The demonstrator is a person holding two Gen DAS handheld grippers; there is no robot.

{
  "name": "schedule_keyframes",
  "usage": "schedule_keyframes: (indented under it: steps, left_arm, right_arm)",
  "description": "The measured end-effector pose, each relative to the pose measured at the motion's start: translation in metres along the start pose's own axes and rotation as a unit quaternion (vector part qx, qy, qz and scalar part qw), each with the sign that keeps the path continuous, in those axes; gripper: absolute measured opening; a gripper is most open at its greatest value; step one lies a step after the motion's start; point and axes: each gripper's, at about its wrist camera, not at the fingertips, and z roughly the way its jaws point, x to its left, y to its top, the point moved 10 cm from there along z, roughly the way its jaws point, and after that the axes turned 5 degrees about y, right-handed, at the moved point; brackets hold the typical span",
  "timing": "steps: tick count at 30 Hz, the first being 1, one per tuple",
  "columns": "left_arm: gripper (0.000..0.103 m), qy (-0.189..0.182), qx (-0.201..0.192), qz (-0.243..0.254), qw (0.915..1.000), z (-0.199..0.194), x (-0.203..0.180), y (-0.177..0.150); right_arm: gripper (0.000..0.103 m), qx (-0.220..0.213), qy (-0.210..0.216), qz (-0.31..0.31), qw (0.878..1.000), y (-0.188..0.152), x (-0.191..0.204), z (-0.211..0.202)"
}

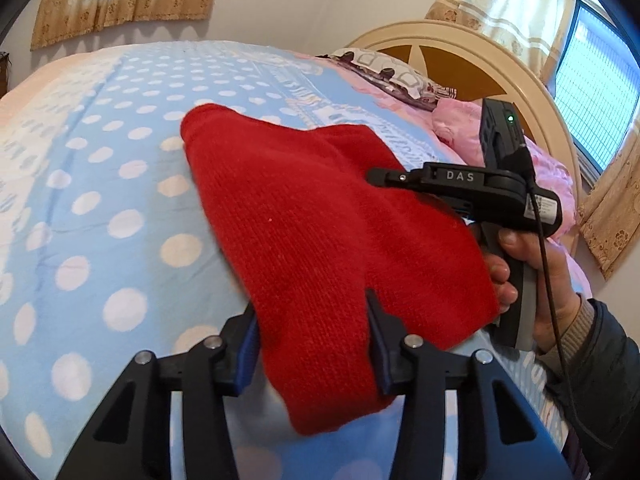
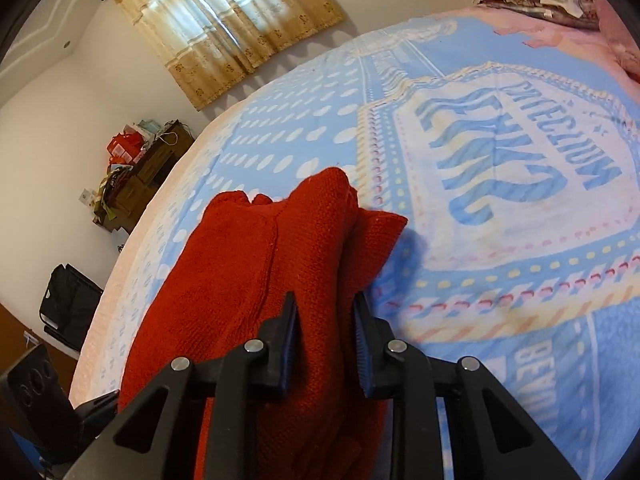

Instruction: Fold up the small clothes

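Two grippers work one red knit garment [image 1: 320, 216] lying on the blue dotted bedspread [image 1: 104, 184]. In the left wrist view the left gripper [image 1: 312, 320] stands partly open with a fold of the knit between its fingers, while the right gripper [image 1: 378, 178] reaches in from 3 o'clock over the cloth's far edge. In the right wrist view the right gripper [image 2: 326, 316] is partly closed around a bunched ridge of the garment; whether either truly pinches the cloth I cannot tell. Judging by this, a fold is midway. Next, both probably need firm grips, then carry the held edge toward 12 o'clock and lay it flat.
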Motion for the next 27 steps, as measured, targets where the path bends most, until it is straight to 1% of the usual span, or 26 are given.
schedule_keyframes:
  steps: [2, 6, 10, 19, 23, 27]
  left_arm:
    - [0.047, 0.003, 0.002, 0.002, 1.0000, -0.010, 0.006, -0.005]
    - [0.046, 0.016, 0.002, 0.014, 0.9998, -0.030, 0.016, -0.012]
    - [0.046, 0.040, 0.002, 0.021, 0.9990, -0.053, 0.033, -0.019]
    - [0.045, 0.092, -0.018, 0.028, 0.9952, -0.110, 0.074, -0.033]
    - [0.045, 0.115, -0.022, 0.033, 0.9926, -0.127, 0.092, -0.041]
    - [0.045, 0.128, -0.023, 0.023, 0.9913, -0.140, 0.113, -0.050]
  right_arm:
    - [0.025, -0.001, 0.002, -0.005, 1.000, -0.003, 0.009, -0.001]
    - [0.024, -0.001, 0.019, -0.013, 1.000, -0.013, 0.036, -0.006]
    - [0.024, 0.007, 0.041, -0.016, 0.999, -0.026, 0.069, -0.002]
    - [0.024, 0.029, 0.087, -0.032, 0.995, -0.060, 0.144, 0.021]
    - [0.023, 0.037, 0.103, -0.045, 0.993, -0.071, 0.178, 0.033]
    - [0.023, 0.049, 0.117, -0.052, 0.991, -0.083, 0.205, 0.047]
